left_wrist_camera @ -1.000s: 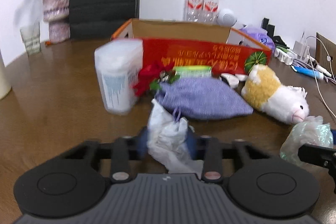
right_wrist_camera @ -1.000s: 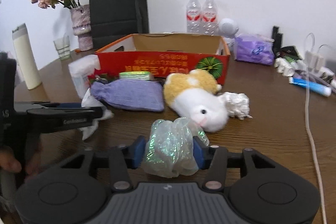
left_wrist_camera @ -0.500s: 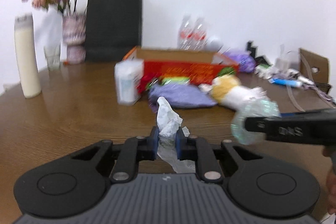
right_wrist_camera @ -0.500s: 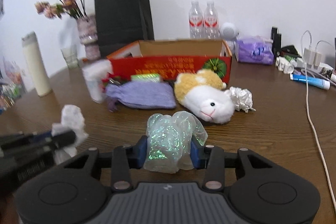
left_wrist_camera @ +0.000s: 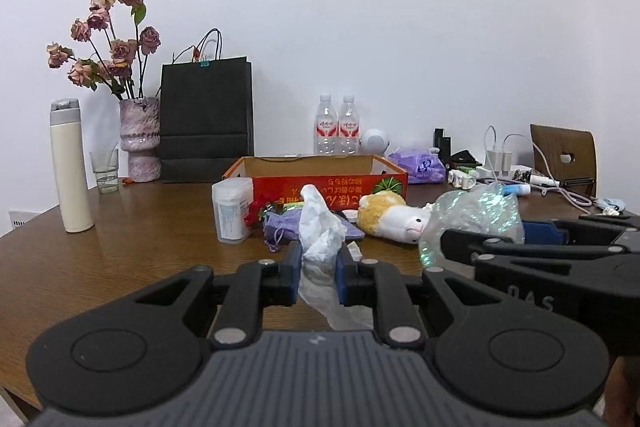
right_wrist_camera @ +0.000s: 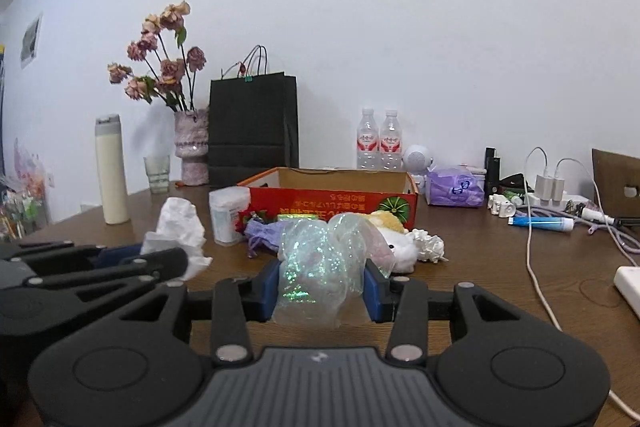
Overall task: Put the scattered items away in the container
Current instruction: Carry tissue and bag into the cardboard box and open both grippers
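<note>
My left gripper (left_wrist_camera: 318, 277) is shut on a crumpled white plastic bag (left_wrist_camera: 320, 231) and holds it above the table; the bag also shows in the right wrist view (right_wrist_camera: 180, 227). My right gripper (right_wrist_camera: 320, 285) is shut on a shimmery iridescent wrapper (right_wrist_camera: 320, 267), also in the left wrist view (left_wrist_camera: 472, 217). The red open cardboard box (left_wrist_camera: 320, 183) (right_wrist_camera: 332, 197) stands further back. In front of it lie a purple pouch (right_wrist_camera: 264, 233), a plush toy (left_wrist_camera: 392, 219), a white plastic jar (left_wrist_camera: 232, 209), a red flower (right_wrist_camera: 250, 217) and a crumpled white ball (right_wrist_camera: 428, 247).
A black paper bag (left_wrist_camera: 206, 119), a vase of dried roses (left_wrist_camera: 140, 139), a cream flask (left_wrist_camera: 70, 167), a glass (left_wrist_camera: 105, 171) and two water bottles (left_wrist_camera: 338, 131) stand at the back. Cables and chargers (right_wrist_camera: 552, 195) clutter the right side, with a tube (right_wrist_camera: 540, 221).
Both grippers have pulled back and risen from the pile with their loads. The scene now looks farther away. The left gripper closed tighter on the white bag.
</note>
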The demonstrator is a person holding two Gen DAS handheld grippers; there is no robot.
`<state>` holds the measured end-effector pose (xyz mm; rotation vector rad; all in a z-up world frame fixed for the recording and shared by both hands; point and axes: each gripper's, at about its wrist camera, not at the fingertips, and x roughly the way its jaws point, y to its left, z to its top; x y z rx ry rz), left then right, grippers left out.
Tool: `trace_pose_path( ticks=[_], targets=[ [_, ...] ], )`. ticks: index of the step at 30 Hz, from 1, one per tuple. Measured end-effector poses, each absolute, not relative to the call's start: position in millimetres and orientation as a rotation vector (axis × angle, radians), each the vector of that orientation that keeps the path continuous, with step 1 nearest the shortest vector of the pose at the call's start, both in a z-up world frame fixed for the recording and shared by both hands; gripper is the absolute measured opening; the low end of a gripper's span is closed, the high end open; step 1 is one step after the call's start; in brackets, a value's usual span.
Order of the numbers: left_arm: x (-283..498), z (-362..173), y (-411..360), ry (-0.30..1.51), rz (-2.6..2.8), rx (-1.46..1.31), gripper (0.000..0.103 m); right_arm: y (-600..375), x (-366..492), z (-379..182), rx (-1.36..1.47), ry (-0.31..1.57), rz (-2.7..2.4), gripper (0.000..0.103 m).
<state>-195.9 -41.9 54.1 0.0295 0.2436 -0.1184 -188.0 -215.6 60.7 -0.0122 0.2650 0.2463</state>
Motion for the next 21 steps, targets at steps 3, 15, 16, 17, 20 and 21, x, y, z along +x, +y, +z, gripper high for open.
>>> trace_pose_path(
  ticks=[3, 15, 16, 17, 20, 21],
  targets=[
    [-193.2, 56.6, -41.0, 0.229, -0.117, 0.023, 0.018, -214.3, -185.9, 60.8, -0.015, 0.267, 0.246, 0.041],
    [7.8, 159.3, -17.6, 0.378, -0.242, -0.08, 0.018, -237.5, -14.3, 147.5, 0.033, 0.346, 0.282, 0.041],
    [42.4, 168.6, -19.3, 0.431, -0.274, -0.091, 0.019, -238.4, 15.7, 159.6, 0.032, 0.376, 0.29, 0.041],
    [76.4, 174.5, -21.2, 0.488, -0.303, -0.105, 0.019, -240.0, 44.3, 169.3, 0.035, 0.402, 0.291, 0.042],
    [177.5, 174.9, -32.6, 0.672, -0.348, -0.16, 0.019, -239.3, 142.4, 191.1, 0.041, 0.531, 0.295, 0.042],
    [205.3, 170.8, -36.3, 0.715, -0.33, -0.173, 0.019, -238.1, 175.5, 193.9, 0.039, 0.575, 0.283, 0.042]
  ],
)
